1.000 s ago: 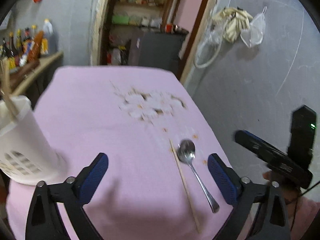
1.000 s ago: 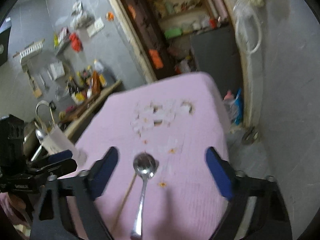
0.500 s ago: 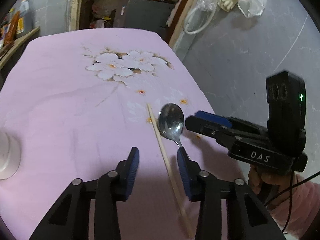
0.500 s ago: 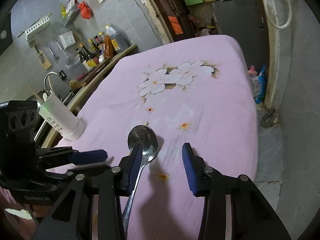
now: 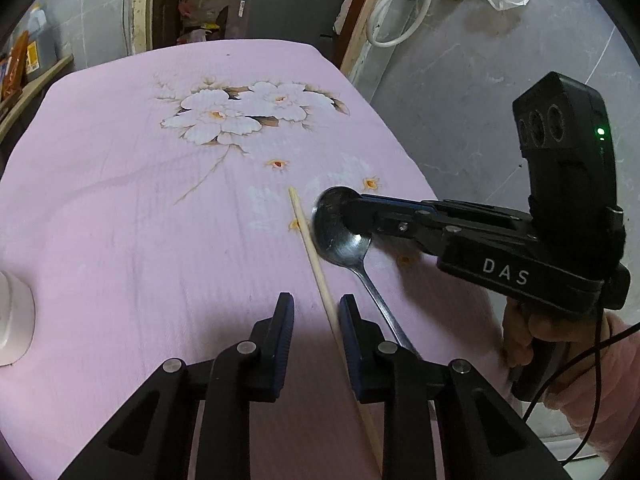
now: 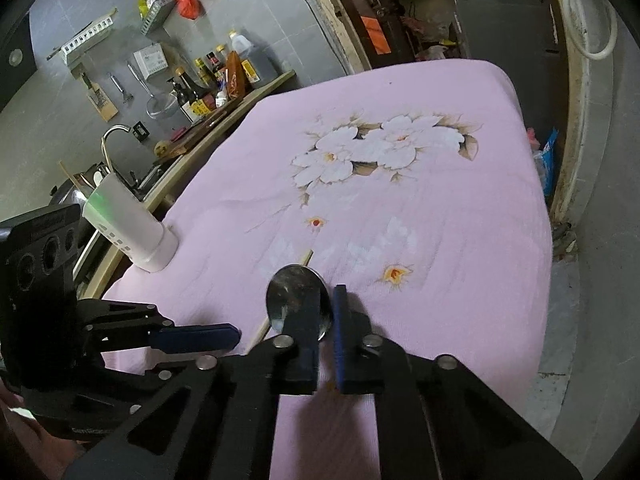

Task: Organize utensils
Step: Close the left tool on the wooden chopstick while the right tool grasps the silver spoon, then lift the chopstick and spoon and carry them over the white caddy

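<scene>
At the far left the white holder (image 6: 132,232) stands on the pink cloth (image 5: 120,220), neither loose piece in it yet. The left gripper (image 5: 316,312), fingers narrowed but not pressed together, straddles the chopstick (image 5: 316,268). The right gripper (image 6: 326,320) pinches the spoon (image 5: 340,232) near its bowl; both pickups look underway, drop-off remains.

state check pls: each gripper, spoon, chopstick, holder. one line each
left gripper: part closed around the chopstick, gap on the left, no clear pinch yet
right gripper: nearly shut at the spoon's bowl, grip not confirmed
spoon: bowl up, handle toward the camera; lift unclear
chopstick: flat on the pink cloth, beside the spoon
white utensil holder: upright at the cloth's left edge
</scene>
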